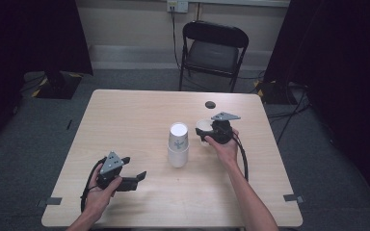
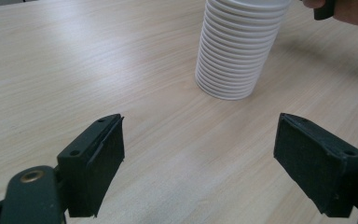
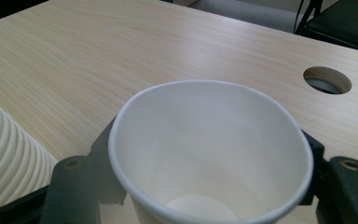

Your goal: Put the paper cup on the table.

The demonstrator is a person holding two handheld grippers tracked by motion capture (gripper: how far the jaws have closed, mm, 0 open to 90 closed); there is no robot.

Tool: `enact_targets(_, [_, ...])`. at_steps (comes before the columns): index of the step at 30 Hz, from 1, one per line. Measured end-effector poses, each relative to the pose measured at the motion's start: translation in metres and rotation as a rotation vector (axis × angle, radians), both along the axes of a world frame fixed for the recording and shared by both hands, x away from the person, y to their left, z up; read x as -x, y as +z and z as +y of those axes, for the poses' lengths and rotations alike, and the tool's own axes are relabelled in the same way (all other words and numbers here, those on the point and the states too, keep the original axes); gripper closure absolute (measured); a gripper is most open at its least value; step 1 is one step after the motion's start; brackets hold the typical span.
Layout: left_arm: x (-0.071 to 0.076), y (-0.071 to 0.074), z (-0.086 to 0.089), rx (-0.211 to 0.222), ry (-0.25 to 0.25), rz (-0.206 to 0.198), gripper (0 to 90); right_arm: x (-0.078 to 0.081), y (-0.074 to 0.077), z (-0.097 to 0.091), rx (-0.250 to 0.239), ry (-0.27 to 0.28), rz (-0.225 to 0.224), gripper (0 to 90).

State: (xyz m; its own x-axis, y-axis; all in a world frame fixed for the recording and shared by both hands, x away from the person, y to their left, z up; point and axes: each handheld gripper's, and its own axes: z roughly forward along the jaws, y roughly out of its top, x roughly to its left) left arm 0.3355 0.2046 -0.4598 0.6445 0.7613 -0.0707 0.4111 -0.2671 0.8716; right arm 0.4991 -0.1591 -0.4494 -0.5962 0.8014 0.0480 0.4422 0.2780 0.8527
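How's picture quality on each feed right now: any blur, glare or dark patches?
High view: dim, dark at both sides, soft, though the stack of white paper cups reads clearly. Left gripper view: sharp, mild sheen on the pale wooden table. Right gripper view: the single white paper cup looms near, evenly lit, its rim slightly soft.

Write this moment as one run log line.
right gripper: shut on paper cup | left gripper: open, idle | cup stack: upside down, mid-table

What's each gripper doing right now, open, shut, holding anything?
Left gripper: open, nothing between its jaws, low over the table.
Right gripper: shut on a single cup, upright, beside the cup stack.
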Motion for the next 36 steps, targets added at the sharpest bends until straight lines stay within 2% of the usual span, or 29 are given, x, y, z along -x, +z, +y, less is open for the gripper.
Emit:
enact_targets(3, [0.001,0.000,-0.001,-0.002,-0.002,-0.001,16.0,-0.004,-0.006,0.000,0.001,-0.012,0.007,32.6])
enact_targets(8, [0.001,0.000,-0.002,-0.011,-0.007,0.002,16.0,-0.008,-0.010,-0.001,0.016,-0.039,-0.005,32.6])
enact_targets(9, [0.001,0.000,-0.003,-0.007,-0.007,-0.001,16.0,-0.010,-0.013,-0.002,-0.004,-0.034,0.004,32.6])
enact_targets(13, [0.001,-0.001,-0.003,-0.012,-0.014,0.004,16.0,-0.011,-0.015,0.000,0.011,-0.031,-0.008,32.4])
enact_targets(18, [0.001,-0.001,-0.005,-0.005,-0.020,0.003,15.9,-0.011,-0.018,-0.001,-0.016,-0.026,-0.020,31.3])
enact_targets(29, [0.001,-0.001,-0.006,-0.008,-0.025,-0.001,15.9,-0.008,-0.021,0.000,-0.003,-0.009,-0.016,30.5])
enact_targets(35, [0.002,-0.001,-0.007,-0.020,-0.028,0.000,15.8,-0.002,-0.022,-0.005,-0.001,-0.009,-0.013,29.6])
enact_targets(36, [0.003,-0.001,-0.007,-0.020,-0.029,0.000,15.9,-0.001,-0.021,-0.007,0.011,0.003,-0.009,29.5])
